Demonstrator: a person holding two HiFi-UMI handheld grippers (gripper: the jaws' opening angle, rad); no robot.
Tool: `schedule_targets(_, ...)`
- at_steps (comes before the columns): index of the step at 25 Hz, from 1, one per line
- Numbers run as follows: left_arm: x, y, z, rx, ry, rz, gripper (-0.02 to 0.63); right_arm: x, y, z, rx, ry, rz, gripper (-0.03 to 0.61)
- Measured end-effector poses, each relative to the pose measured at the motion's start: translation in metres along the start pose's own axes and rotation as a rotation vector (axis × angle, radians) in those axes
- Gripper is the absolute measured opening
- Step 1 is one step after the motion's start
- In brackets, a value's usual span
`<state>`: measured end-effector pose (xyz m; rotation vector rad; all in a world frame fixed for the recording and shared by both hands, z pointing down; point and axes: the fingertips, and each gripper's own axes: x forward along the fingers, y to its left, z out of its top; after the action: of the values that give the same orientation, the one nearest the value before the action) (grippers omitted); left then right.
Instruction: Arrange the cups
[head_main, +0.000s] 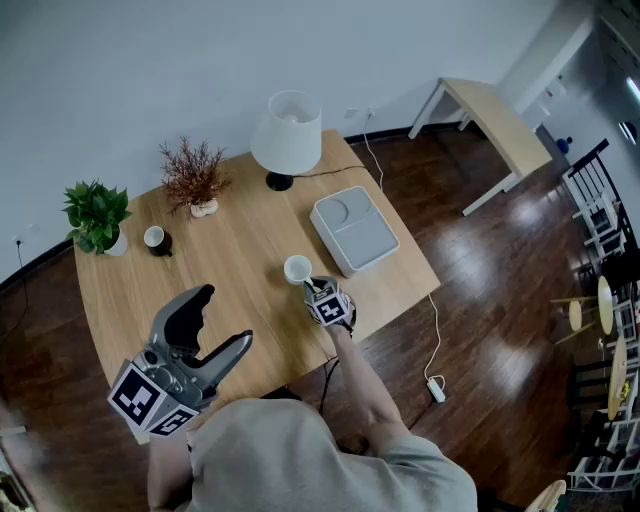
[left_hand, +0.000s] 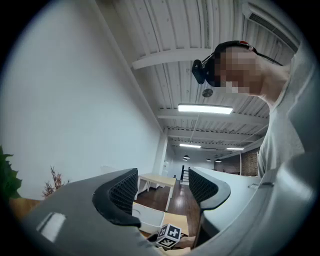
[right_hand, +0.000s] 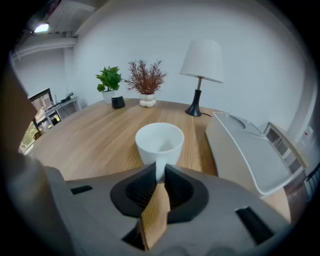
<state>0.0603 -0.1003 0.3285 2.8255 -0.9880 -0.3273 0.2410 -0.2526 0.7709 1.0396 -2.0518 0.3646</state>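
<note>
A white cup stands upright on the wooden table, just left of the grey tray. My right gripper comes at it from the near side, tilted down, and is shut on its handle. In the right gripper view the cup sits right at the jaws of the right gripper, which pinch the handle. A black cup with a white inside stands at the far left by the green plant. My left gripper hovers open and empty over the near left of the table, and the left gripper view looks across the room.
A white lamp and a dried red plant stand at the back of the table. The tray lies close on the cup's right. A cable trails off the table's right edge to the floor. A second table stands far right.
</note>
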Motion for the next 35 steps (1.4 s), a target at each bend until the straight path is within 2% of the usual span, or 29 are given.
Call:
schedule_targets(5, -0.001, 0.0, -0.005, -0.011, 0.009, 0.011, 0.311, -0.011, -0.006, 0.001, 0.012, -0.059, -0.009, 0.064)
schedule_targets(9, 0.001, 0.003, -0.007, -0.017, 0.017, 0.018, 0.311, -0.041, -0.028, 0.034, 0.114, -0.214, 0.01, 0.064)
schedule_targets(11, 0.004, 0.004, -0.008, -0.015, 0.02, 0.018, 0.311, -0.062, -0.063, 0.06, 0.16, -0.304, -0.016, 0.064)
schedule_targets(14, 0.006, 0.003, -0.009, -0.011, 0.024, 0.023, 0.311, -0.085, -0.147, 0.085, 0.188, -0.361, -0.147, 0.064)
schedule_targets(17, 0.004, 0.004, -0.011, -0.011, 0.029, 0.04, 0.311, -0.083, -0.235, 0.084, 0.25, -0.325, -0.271, 0.064)
schedule_targets(19, 0.001, 0.006, -0.011, -0.007, 0.031, 0.057, 0.311, -0.07, -0.277, 0.074, 0.308, -0.272, -0.31, 0.064)
schedule_targets(21, -0.003, 0.009, -0.011, -0.001, 0.029, 0.08, 0.311, -0.054, -0.301, 0.065, 0.342, -0.219, -0.317, 0.064)
schedule_targets(26, -0.012, 0.018, -0.01, 0.003, 0.026, 0.135, 0.311, -0.024, -0.31, 0.057, 0.343, -0.151, -0.288, 0.064)
schedule_targets(33, -0.017, 0.019, -0.01, 0.002, 0.021, 0.149, 0.311, -0.012, -0.307, 0.055, 0.333, -0.156, -0.278, 0.066)
schedule_targets(34, -0.018, 0.019, -0.01, 0.002, 0.018, 0.149, 0.311, -0.013, -0.307, 0.052, 0.336, -0.147, -0.287, 0.083)
schedule_targets(35, -0.02, 0.02, -0.009, 0.002, 0.015, 0.151, 0.311, -0.013, -0.308, 0.048, 0.347, -0.135, -0.298, 0.133)
